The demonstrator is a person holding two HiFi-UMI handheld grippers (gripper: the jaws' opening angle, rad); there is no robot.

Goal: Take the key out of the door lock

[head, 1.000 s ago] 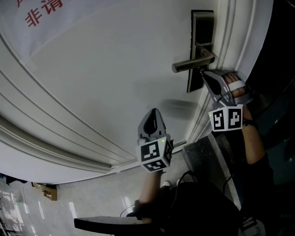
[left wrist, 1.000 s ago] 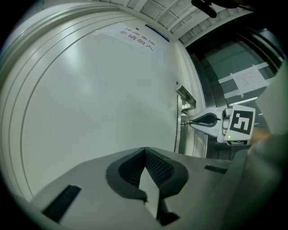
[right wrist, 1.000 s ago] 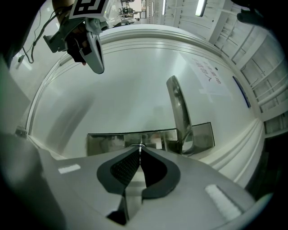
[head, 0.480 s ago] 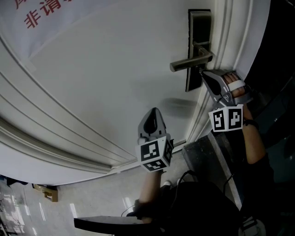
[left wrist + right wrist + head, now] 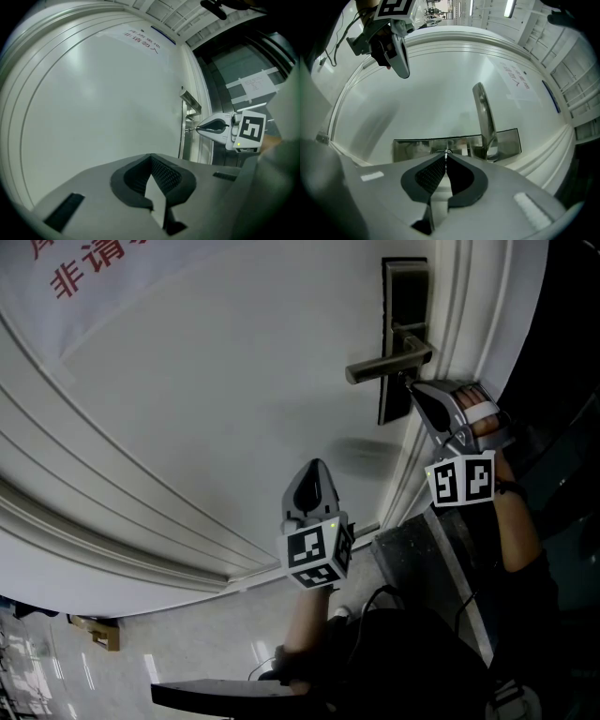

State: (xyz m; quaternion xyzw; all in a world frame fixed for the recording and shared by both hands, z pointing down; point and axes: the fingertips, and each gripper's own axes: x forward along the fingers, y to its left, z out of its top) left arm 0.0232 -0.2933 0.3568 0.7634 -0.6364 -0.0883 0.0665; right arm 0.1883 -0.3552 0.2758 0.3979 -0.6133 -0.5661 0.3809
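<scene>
Key [image 5: 447, 151] isn't out yet, I'd say: it sits in the lock plate [image 5: 412, 149] below the door handle [image 5: 485, 119], pinched between the closed tips of the right hand-held gripper [image 5: 414, 388]. The pull remains. The left hand-held gripper [image 5: 314, 467] hangs closed and empty.

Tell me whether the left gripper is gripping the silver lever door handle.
No, the left gripper hangs empty before the white door, well clear of the silver lever door handle.

Office-type building interior indicated, white panelled door [image 5: 234, 381], printed notice [image 5: 84, 268] posted on it, glossy tiled floor [image 5: 187, 652], ceiling strip lights [image 5: 509, 7] noted.
</scene>
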